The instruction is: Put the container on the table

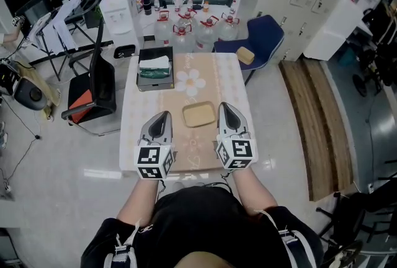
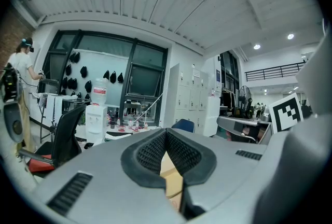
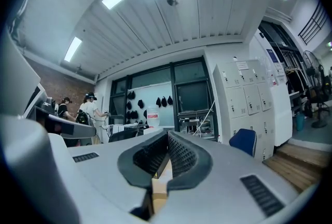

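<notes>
A shallow tan rectangular container (image 1: 198,114) lies flat on the beige table (image 1: 133,136), near the middle. My two grippers hover over the near half of the table, one on each side of the container and apart from it. The left gripper (image 1: 163,115) is shut with nothing in it; its dark pads meet at the tip (image 2: 166,132). The right gripper (image 1: 224,106) is likewise shut and empty, and its pads (image 3: 167,135) are closed together. Both gripper views look level across the room, with only a tan sliver showing below the pads.
A dark green box (image 1: 155,68) with white contents stands at the table's far left corner. Beyond the table are several water bottles (image 1: 186,28), a blue chair (image 1: 263,37) holding a tan object (image 1: 245,54), and a water dispenser (image 1: 118,6). A black office chair (image 1: 99,84) stands left of the table.
</notes>
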Available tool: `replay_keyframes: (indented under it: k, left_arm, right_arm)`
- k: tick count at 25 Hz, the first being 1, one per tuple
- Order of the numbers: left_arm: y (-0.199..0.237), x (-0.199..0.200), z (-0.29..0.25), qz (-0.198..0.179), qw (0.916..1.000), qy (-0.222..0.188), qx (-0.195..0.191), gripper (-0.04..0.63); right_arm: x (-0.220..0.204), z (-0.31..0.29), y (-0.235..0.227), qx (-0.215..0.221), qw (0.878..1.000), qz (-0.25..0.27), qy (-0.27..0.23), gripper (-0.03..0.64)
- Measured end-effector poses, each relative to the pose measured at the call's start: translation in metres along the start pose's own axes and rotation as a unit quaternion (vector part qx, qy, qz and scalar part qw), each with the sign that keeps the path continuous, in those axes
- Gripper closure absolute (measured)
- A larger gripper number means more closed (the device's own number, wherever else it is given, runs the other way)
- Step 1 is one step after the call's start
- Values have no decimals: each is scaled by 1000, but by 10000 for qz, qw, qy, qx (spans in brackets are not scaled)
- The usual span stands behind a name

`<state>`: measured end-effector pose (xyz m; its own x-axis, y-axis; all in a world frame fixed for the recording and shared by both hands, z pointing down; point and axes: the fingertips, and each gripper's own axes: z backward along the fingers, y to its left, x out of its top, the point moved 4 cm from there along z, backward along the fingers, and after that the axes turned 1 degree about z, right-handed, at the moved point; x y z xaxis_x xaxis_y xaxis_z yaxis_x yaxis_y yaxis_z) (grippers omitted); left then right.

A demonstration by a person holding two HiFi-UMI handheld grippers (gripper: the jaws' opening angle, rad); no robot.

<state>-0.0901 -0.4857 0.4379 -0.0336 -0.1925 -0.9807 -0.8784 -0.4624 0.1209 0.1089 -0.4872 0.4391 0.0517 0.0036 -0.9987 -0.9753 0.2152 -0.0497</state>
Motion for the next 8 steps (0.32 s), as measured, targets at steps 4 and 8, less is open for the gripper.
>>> replay_keyframes:
  k: [4,8]
  left_arm:
    - [-2,1,0,-11,10000,7,7,583]
    - [-3,1,-2,2,10000,8,39,583]
  right_arm:
    - [-1,0,-1,25,10000,-35,28,603]
    - [-3,-1,-3,46,9999,-65,62,603]
